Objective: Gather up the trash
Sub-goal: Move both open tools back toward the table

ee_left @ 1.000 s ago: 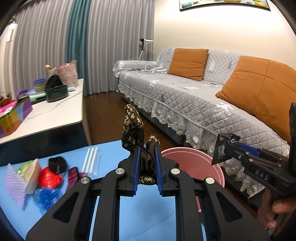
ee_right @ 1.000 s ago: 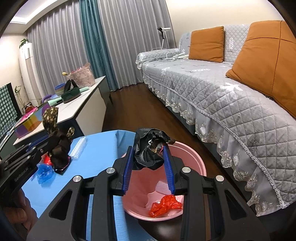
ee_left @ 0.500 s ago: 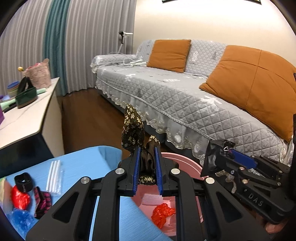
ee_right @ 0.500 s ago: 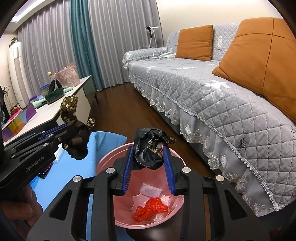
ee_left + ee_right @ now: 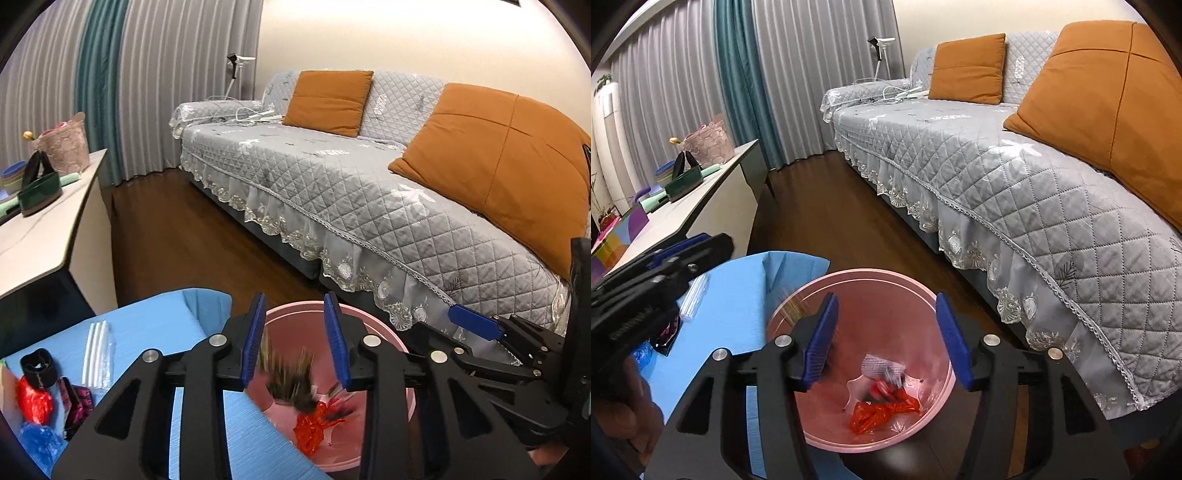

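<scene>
My left gripper is open above the pink bin. The dark floral wrapper is a blur falling below its jaws into the bin. My right gripper is open and empty over the same pink bin. Inside the bin lie a red wrapper, a white mesh piece and a blurred dark wrapper. On the blue table at left lie a red wrapper, a blue wrapper, a black band and a clear plastic sleeve.
A grey quilted sofa with orange cushions runs along the right. A white side table with a green basket stands at left. Dark wood floor lies between them. The right gripper shows beside the bin in the left wrist view.
Both grippers have opened over the bin. The floral wrapper has dropped from the left gripper and the black wrapper from the right; both are falling or lying in the bin.
</scene>
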Action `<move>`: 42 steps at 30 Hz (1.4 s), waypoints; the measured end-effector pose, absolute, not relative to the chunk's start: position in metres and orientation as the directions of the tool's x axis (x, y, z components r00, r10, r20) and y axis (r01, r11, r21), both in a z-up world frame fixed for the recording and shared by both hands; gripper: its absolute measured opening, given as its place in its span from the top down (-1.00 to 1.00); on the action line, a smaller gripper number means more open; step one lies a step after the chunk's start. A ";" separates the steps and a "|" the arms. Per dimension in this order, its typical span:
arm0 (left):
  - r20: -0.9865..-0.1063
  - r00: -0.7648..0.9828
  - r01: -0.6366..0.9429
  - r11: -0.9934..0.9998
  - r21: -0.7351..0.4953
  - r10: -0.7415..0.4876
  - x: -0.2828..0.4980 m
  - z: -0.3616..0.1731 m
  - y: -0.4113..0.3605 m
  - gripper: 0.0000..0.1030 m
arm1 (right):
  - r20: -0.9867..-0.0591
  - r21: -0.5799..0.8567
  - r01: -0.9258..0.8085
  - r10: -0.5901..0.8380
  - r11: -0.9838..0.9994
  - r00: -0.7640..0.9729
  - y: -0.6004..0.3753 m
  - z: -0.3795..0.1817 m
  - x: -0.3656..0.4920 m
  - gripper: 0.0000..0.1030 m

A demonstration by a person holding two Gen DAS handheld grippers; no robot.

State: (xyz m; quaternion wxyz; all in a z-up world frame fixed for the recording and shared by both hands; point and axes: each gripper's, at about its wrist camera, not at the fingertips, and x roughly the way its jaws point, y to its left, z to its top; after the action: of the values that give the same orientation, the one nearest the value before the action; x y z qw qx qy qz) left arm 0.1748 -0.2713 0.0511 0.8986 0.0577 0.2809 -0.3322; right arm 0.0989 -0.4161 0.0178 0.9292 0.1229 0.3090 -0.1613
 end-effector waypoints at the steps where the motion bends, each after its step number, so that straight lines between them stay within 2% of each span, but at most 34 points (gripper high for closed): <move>1: -0.541 0.625 0.624 0.777 -0.087 -0.563 0.174 0.053 -0.268 0.36 | -0.614 0.125 0.374 -0.225 0.919 0.757 -0.415 0.018 0.099 -0.08; 15: -0.493 0.692 0.570 0.818 -0.073 -0.526 0.128 0.091 -0.200 0.36 | -0.557 0.125 0.305 -0.187 0.944 0.809 -0.376 0.044 0.085 -0.08; 27: -0.476 0.759 0.495 0.869 -0.023 -0.444 0.093 0.109 -0.118 0.36 | -0.460 0.116 0.219 -0.143 0.969 0.876 -0.328 0.072 0.070 -0.03; 42: -0.515 0.802 0.306 0.949 -0.080 -0.302 0.084 0.068 -0.036 0.36 | -0.452 0.111 0.161 -0.094 0.981 0.887 -0.290 0.073 0.074 0.11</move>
State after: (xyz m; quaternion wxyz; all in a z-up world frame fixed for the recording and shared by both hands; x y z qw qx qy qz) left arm 0.0843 -0.0357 0.0679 0.9493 0.0036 0.2704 -0.1603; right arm 0.0742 -0.2904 0.0725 0.9687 0.0728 0.2282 -0.0658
